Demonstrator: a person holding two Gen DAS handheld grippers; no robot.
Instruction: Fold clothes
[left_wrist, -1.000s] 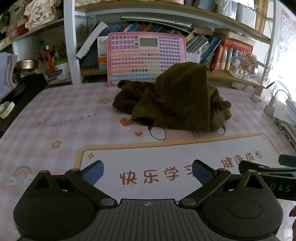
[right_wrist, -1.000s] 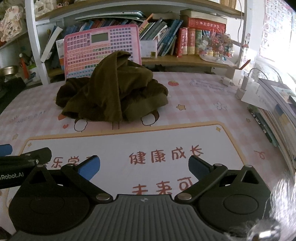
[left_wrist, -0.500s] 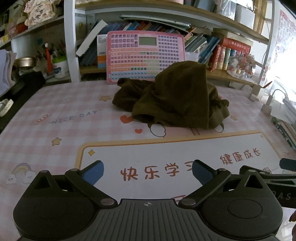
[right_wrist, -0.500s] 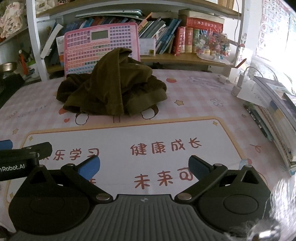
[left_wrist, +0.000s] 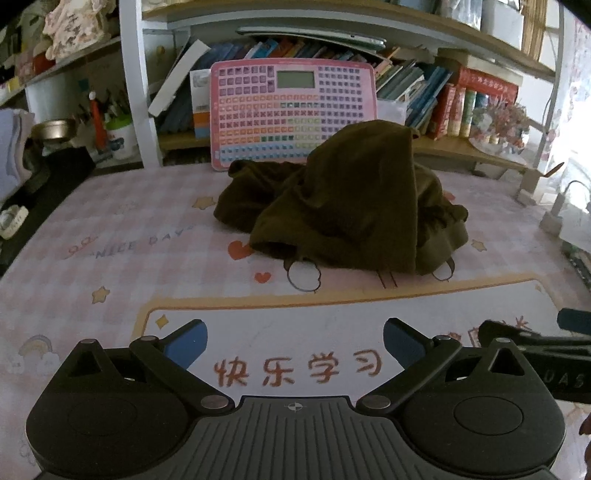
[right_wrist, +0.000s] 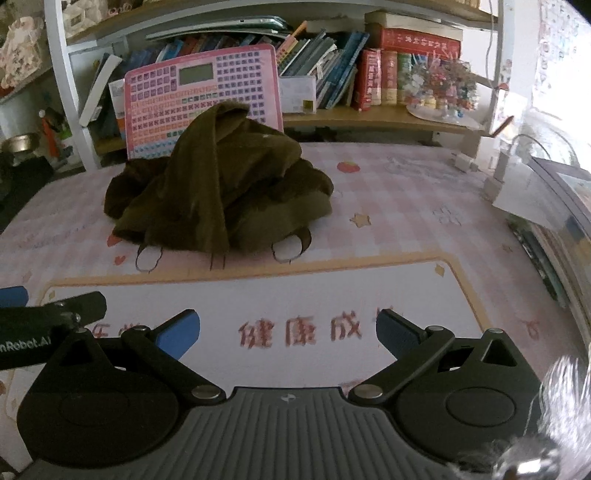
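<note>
Left gripper (left_wrist: 295, 343): fingers spread wide, holding nothing, low over the desk mat (left_wrist: 110, 236).
Right gripper (right_wrist: 288, 332): fingers likewise spread, empty, just beside the left one.
Garment (left_wrist: 343, 206): dark olive, crumpled in a heap ahead of both grippers, well apart from the fingertips.
Pink keyboard toy (left_wrist: 291, 107): upright behind the heap.

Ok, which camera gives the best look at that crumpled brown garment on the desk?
The left wrist view. The brown garment sits near the middle of the frame, its whole heap and open hem facing the camera. The right wrist view shows the same heap whole too, but off to the left.
</note>
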